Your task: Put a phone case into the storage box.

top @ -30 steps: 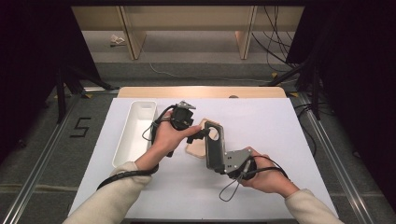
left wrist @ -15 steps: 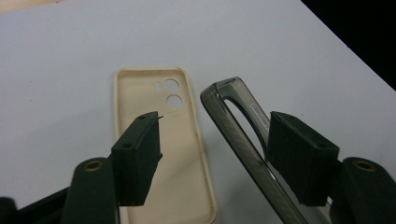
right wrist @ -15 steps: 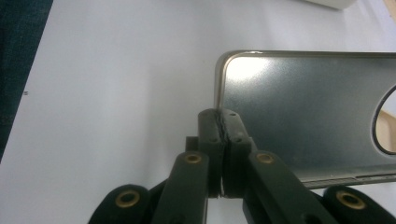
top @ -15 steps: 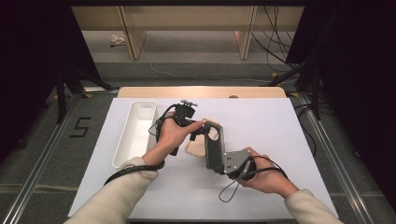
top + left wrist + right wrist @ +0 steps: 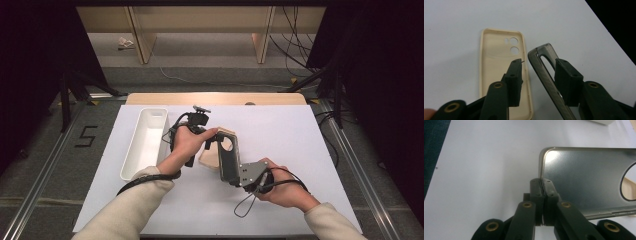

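Two phone cases in play – a grey case (image 5: 227, 159) held up off the white table (image 5: 300, 150), and a cream case (image 5: 212, 156) lying flat on the sheet just beneath and beside it.

High view: the left gripper (image 5: 206, 145) has come in from beside the white tray (image 5: 145, 142) toward the top end of the grey case since a second ago; the left hand (image 5: 187, 142) now sits tight against it. The right gripper (image 5: 239, 172) hasn't budged – same spot, same grip at the case's lower end, right hand (image 5: 282, 187) low on the table.

Left gripper view: its jaws have just been closing. The grey case (image 5: 544, 70), seen edge-on, stands between them; the right-hand pad lies against its inner face, the other pad is still apart from it – hovering over the cream case (image 5: 501, 72), which lies open side up with its camera holes at the far end. So not yet a pinch; half-spread around the edge.

Right gripper view: the pads are pressed together on the thin rim of the grey case (image 5: 589, 182), near its corner, and the case stands out level to the right.

Reading: this looks like a handover or a two-point hold being set up. Once the left pinches, the grey case can be steadied from both ends – likely for fitting over or moving clear of the cream one.
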The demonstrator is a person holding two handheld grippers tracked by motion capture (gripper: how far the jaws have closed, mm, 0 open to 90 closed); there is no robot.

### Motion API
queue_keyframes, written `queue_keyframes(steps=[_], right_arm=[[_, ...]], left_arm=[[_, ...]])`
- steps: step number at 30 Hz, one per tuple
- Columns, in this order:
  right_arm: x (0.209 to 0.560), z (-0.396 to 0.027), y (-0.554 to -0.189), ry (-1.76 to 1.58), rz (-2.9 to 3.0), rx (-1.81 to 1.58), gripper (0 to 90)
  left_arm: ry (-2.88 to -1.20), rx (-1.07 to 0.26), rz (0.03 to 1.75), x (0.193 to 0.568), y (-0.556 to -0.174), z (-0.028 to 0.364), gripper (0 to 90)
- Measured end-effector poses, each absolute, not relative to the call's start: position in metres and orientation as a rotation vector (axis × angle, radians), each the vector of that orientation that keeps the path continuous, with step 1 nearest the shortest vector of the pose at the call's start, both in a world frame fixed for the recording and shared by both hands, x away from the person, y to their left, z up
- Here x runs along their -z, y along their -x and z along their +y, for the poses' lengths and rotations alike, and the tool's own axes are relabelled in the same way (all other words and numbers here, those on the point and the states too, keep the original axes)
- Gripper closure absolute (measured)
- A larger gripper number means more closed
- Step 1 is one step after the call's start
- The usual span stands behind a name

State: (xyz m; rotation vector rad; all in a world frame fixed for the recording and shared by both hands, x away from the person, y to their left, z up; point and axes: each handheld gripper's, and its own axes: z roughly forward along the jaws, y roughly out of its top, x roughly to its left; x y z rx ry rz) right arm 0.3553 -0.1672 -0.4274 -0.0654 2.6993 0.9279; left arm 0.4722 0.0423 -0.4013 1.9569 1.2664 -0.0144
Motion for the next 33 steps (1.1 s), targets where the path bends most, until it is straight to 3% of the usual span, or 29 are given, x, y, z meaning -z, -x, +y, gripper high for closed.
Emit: queue_keyframes(steps=[16, 19, 23, 31, 33], right_arm=[[0.435, -0.162, -0.356, 0.081, 2.729, -0.878, 88.5], [0.437, -0.164, -0.358, 0.057, 2.724, -0.873, 86.8], [0.433, -0.167, -0.361, 0.003, 2.669, -0.930, 77.6], [0.426, -0.179, -0.366, -0.232, 2.533, -1.048, 44.2], [0.425, -0.183, -0.368, -0.306, 2.512, -1.078, 40.1]], left_arm=[[-1.840, 0.120, 1.237, 0.389, -0.463, 0.038, 80.4], [-1.901, 0.011, 1.185, 0.384, -0.459, 0.035, 82.7], [-1.875, -0.016, 1.149, 0.379, -0.458, 0.037, 82.7], [-1.842, -0.092, 1.074, 0.370, -0.456, 0.045, 82.7], [-1.840, -0.115, 1.055, 0.369, -0.455, 0.047, 82.7]])
